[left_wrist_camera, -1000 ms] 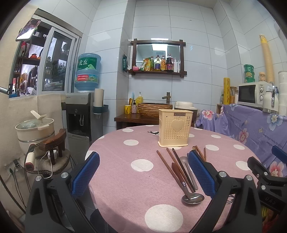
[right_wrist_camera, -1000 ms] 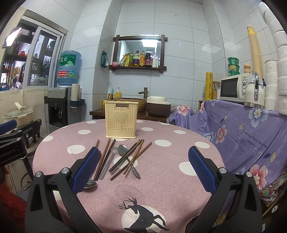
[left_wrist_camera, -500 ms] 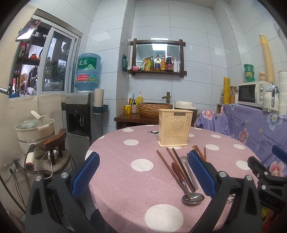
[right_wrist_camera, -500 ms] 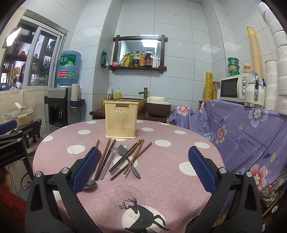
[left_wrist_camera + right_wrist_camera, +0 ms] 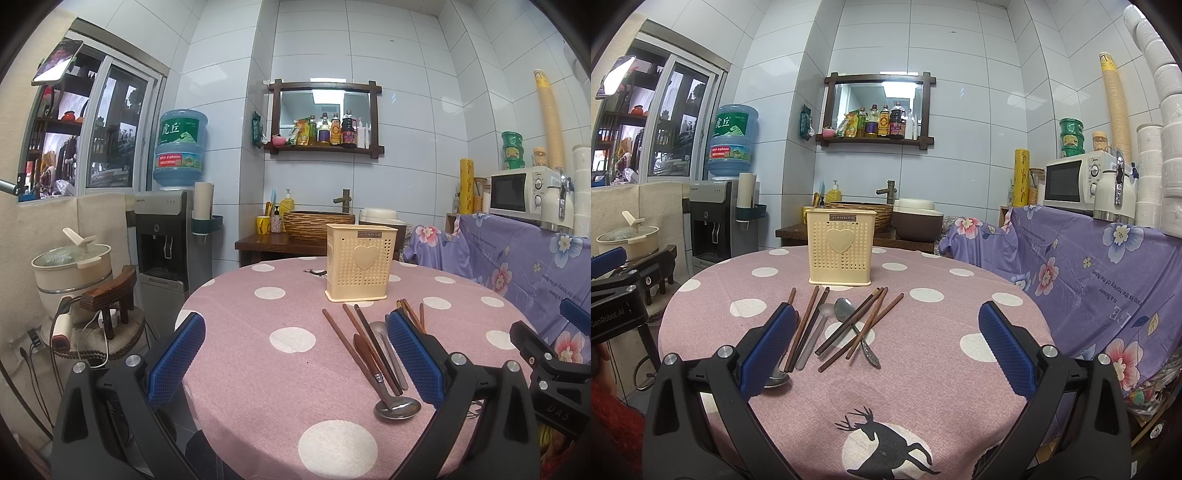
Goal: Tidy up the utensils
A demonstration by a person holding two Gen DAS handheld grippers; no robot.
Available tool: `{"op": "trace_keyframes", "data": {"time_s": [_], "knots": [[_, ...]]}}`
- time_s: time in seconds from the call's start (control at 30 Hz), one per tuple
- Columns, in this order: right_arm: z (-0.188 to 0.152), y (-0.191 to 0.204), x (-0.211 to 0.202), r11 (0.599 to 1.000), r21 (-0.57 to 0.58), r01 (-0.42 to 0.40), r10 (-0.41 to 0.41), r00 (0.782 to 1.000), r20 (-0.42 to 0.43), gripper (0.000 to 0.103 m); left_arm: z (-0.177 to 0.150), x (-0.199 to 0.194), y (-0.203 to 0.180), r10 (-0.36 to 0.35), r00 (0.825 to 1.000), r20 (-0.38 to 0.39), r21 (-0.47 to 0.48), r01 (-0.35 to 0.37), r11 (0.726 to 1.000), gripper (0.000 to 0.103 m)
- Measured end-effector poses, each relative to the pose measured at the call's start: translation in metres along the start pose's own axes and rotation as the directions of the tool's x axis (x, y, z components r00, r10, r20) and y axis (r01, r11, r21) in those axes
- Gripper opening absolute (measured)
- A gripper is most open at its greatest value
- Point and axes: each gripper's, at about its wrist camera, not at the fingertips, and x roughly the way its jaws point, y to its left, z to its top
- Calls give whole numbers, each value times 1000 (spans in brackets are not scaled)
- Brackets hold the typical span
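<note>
White-tiled kitchen noted; round worktop (image 5: pixel 960 369) covered by pink polka-dot cloth. Cream perforated plastic utensil holder (image 5: pixel 841 246) stood upright, far side, nothing seen inside. Dark wooden chopsticks (image 5: pixel 862 325) and steel spoons (image 5: pixel 855 332) left loose before it, crossed and overlapped. Left gripper (image 5: pixel 295 363) and right gripper (image 5: pixel 886 360) held above near edge, jaws spread, nothing pinched.

Risks judged:
- crossed pile: neighbours dragged when one lifted
- thin sticks: slip from pads
- light holder: toppled by off-centre insertion

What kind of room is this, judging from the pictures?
Most likely a home kitchen or dining corner: a microwave on a covered counter, a water dispenser, a shelf of sauce bottles, and a round table with utensils.
</note>
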Motion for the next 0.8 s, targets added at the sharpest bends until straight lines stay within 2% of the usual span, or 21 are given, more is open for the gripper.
{"op": "trace_keyframes", "data": {"time_s": [0.8], "knots": [[0, 0, 0, 1000, 0, -2, 2, 1000, -1, 98, 0, 0, 0, 2, 1000, 0, 0, -2, 1000, 98]]}}
